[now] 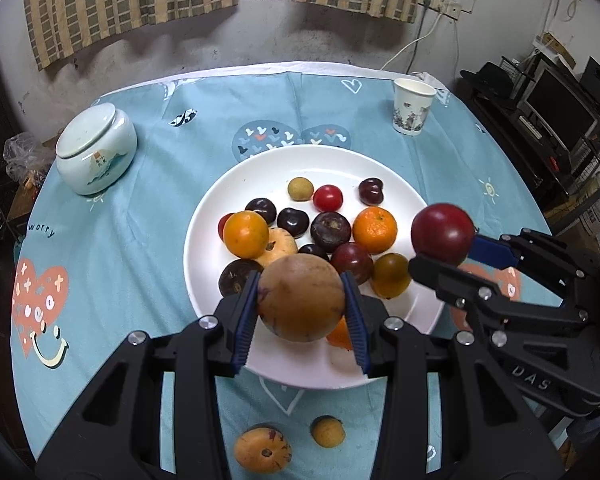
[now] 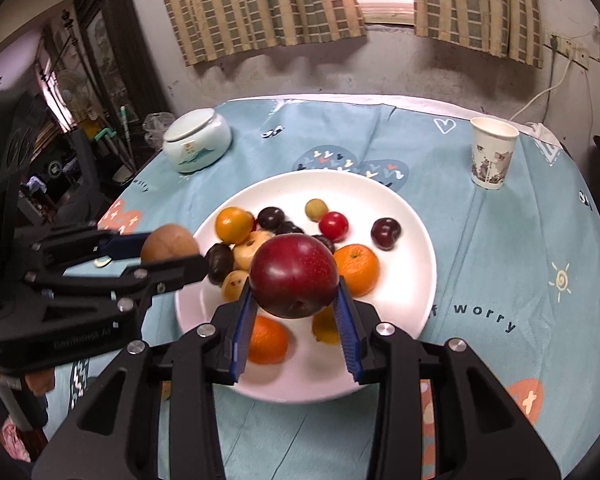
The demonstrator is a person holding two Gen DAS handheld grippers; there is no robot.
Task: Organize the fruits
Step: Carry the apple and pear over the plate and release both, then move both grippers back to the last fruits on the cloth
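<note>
**Two fruits held over a crowded plate**

From the left wrist view, the left tool (image 1: 302,300) pinched a round brown fruit (image 1: 301,297) between its blue pads, holding it above the near side of the white plate (image 1: 212,216). The plate was packed toward its middle with oranges, dark plums and a red cherry tomato (image 1: 328,197), while its far rim and near right rim lay bare. To the right, the right tool (image 1: 446,250) gripped a red apple (image 1: 443,234) just over the plate's right edge. Two yellow-orange fruits, a larger one (image 1: 262,449) and a smaller one (image 1: 328,432), sat on the tabletop (image 1: 140,208) near its front edge, off the plate. A lidded ceramic jar (image 1: 96,148) stood far left close to the tabletop's rim, and a paper cup (image 1: 413,107) stood at the far right; open cloth lay between the jar and the plate.

From the right wrist view, the right tool (image 2: 296,302) clamped the red apple (image 2: 294,276) over the plate's near half, above an orange (image 2: 267,340). The left tool (image 2: 172,252) came in from the left holding the brown fruit (image 2: 170,247) at the plate's left rim (image 2: 188,300). The right part of the plate was bare, and wide cloth lay open between it and the paper cup (image 2: 492,158).
</note>
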